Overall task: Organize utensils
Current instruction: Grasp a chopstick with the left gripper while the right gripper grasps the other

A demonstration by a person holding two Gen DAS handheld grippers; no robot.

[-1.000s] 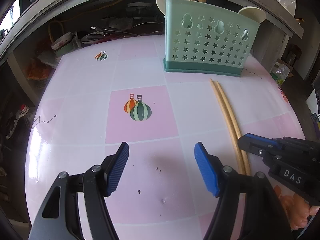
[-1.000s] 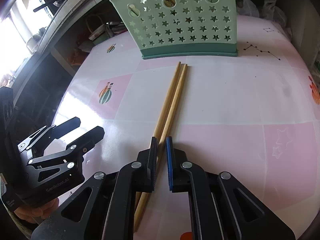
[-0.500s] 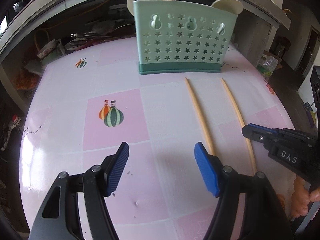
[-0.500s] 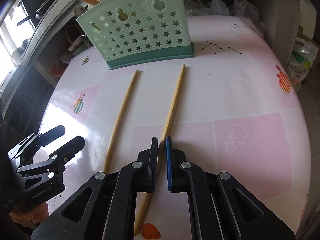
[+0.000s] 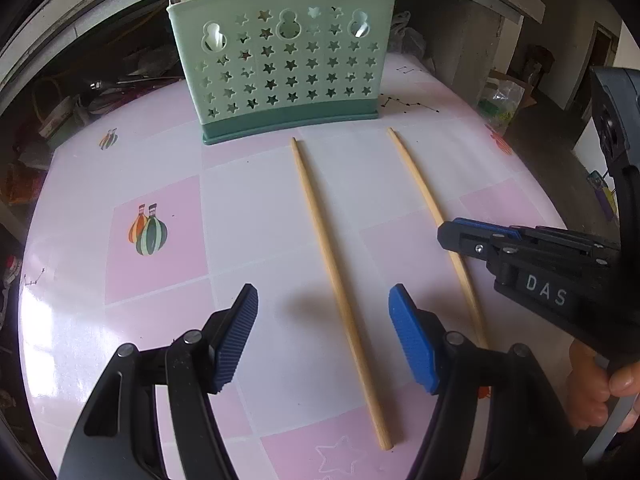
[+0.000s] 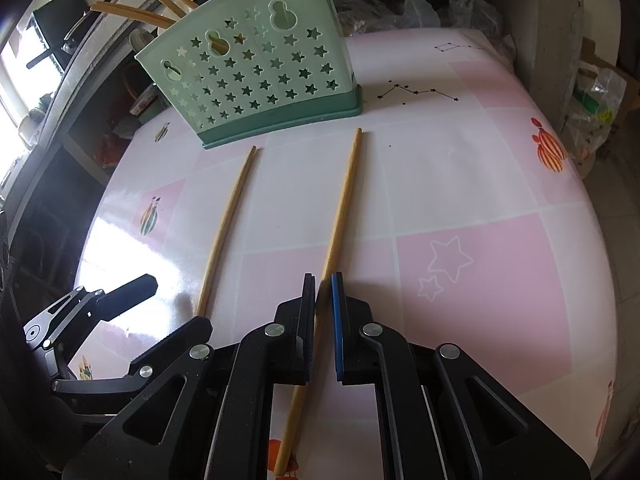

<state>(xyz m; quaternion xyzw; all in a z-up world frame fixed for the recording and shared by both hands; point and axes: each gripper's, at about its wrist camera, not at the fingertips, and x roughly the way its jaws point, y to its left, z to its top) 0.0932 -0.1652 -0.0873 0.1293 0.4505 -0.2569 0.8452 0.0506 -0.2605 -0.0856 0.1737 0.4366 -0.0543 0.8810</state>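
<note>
Pink-tiled counter (image 5: 248,184) is carrying two light, stiff, slippery chopsticks: the right chopstick (image 6: 340,216) is being pinched near its thick end by the right gripper (image 6: 323,312), while the left chopstick (image 5: 336,276) is being straddled by the left gripper (image 5: 324,336), fingers wide.

**Chopsticks and holder**

I am seeing two bare wooden chopsticks lying flat and apart, left one (image 5: 332,260) and right one (image 6: 340,216), tips pointing toward the upright green star-punched holder (image 5: 288,68), which is already holding utensils.
</note>
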